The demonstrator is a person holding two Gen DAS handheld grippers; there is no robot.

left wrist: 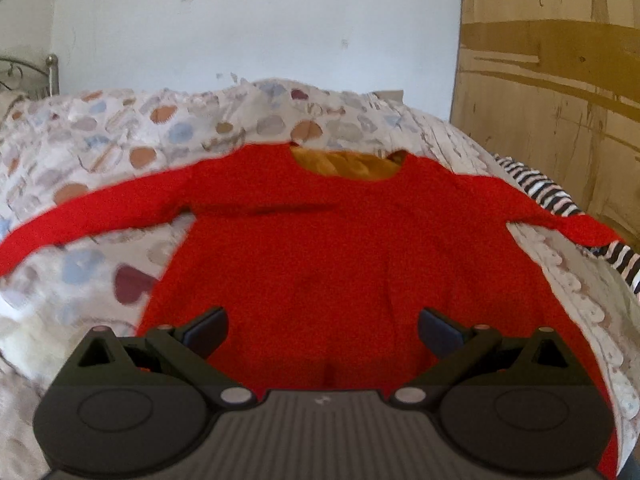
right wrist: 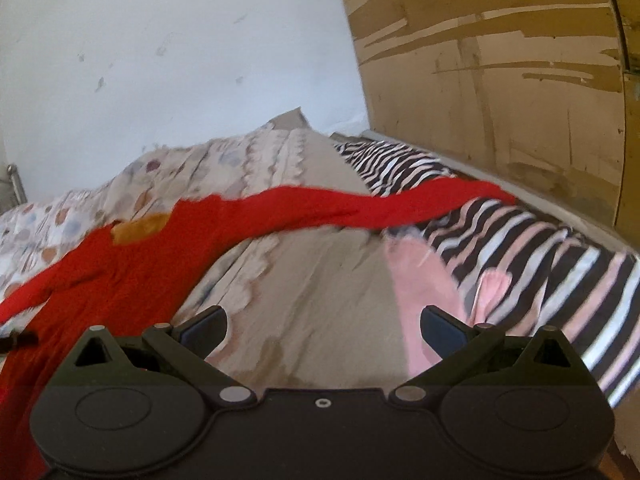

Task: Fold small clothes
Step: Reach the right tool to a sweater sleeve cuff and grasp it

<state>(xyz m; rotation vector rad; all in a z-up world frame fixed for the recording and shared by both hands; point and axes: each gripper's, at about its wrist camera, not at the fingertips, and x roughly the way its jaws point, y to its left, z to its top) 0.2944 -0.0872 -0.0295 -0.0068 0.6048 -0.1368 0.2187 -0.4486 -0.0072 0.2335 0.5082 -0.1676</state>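
A red long-sleeved garment (left wrist: pixel 320 248) lies spread flat on the bed, both sleeves out to the sides, an orange-yellow lining showing in its neck opening. My left gripper (left wrist: pixel 323 330) is open and empty, hovering over the garment's lower hem. In the right wrist view the same red garment (right wrist: pixel 132 264) lies at the left, its sleeve stretching right onto a striped cloth. My right gripper (right wrist: pixel 324 330) is open and empty over bare bedding to the right of the garment.
The bed cover (left wrist: pixel 100 140) has a heart print. A black, white and pink striped cloth (right wrist: pixel 540 264) with a pink piece (right wrist: pixel 420 280) lies at the right. A wooden wardrobe (right wrist: pixel 500 80) stands at the right, a white wall (left wrist: pixel 260 20) behind.
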